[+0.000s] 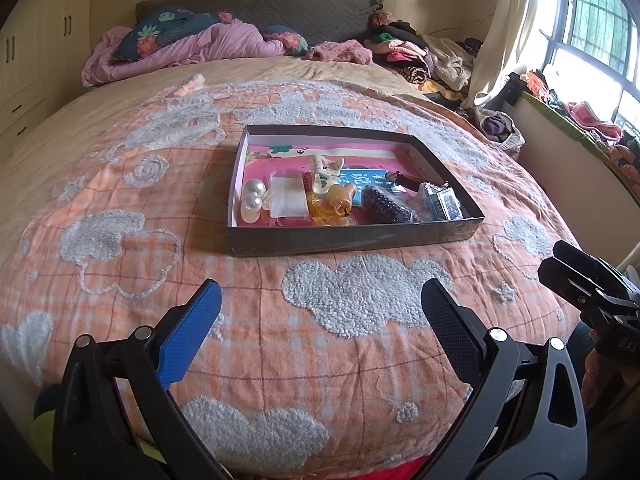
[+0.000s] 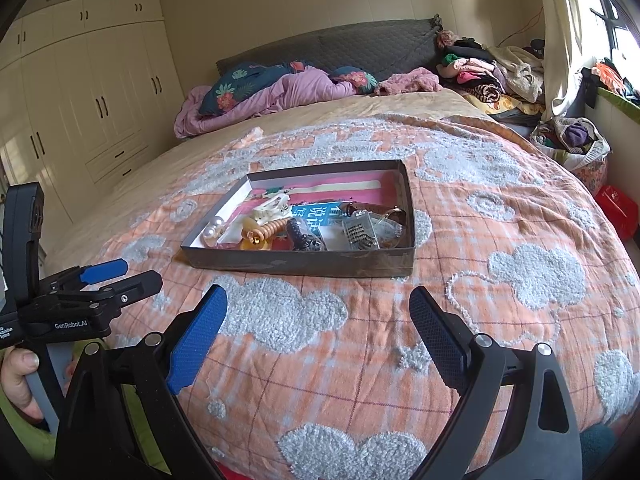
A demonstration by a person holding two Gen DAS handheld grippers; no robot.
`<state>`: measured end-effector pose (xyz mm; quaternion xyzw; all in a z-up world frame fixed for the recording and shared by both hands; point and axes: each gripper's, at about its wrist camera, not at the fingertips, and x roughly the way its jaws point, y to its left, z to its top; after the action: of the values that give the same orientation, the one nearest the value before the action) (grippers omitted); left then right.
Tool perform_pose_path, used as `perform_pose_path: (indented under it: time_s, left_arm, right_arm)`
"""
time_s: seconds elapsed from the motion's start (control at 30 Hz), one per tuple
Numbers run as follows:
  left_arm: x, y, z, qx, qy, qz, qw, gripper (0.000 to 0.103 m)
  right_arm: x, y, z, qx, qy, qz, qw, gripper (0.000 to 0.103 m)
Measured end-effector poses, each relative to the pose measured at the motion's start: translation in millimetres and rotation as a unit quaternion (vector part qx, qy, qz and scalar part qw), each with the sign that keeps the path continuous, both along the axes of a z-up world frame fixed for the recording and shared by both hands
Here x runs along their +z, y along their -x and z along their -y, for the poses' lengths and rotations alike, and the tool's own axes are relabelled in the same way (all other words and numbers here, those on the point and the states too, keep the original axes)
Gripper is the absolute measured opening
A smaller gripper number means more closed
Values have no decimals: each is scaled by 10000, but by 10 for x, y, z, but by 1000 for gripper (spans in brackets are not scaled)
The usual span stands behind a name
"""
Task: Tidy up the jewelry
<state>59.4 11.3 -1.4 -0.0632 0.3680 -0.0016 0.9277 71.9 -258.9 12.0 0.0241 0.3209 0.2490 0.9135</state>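
Trouble would likely come from crowding — the box (image 1: 356,236) of jewelry sits mid-bed on the soft blanket (image 1: 132,208), beyond both empty, spread tongs, left (image 1: 320,312) and right (image 2: 318,312), so a careless reach could snag neighbouring pieces or tip it.

Daylight floods in from the window (image 1: 592,40), blown out to white glare there. The bedspread (image 1: 320,300) beside it is evenly lit; shadows stay soft. Fisheye bends the edges, corners vignette black.
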Motion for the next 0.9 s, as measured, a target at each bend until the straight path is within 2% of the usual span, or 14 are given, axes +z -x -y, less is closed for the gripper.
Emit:
perform_pose_path:
  time_s: [0.7,0.9]
  left_arm:
    - [23,27,-3,50,-46,21,10000,93]
    - [26,21,-53,35,62,-10,10000,93]
  right_arm:
    - [6,-2,-22,21,17,-2,10000,92]
    - [-9,-19,-23,-14,64,-12,10000,92]
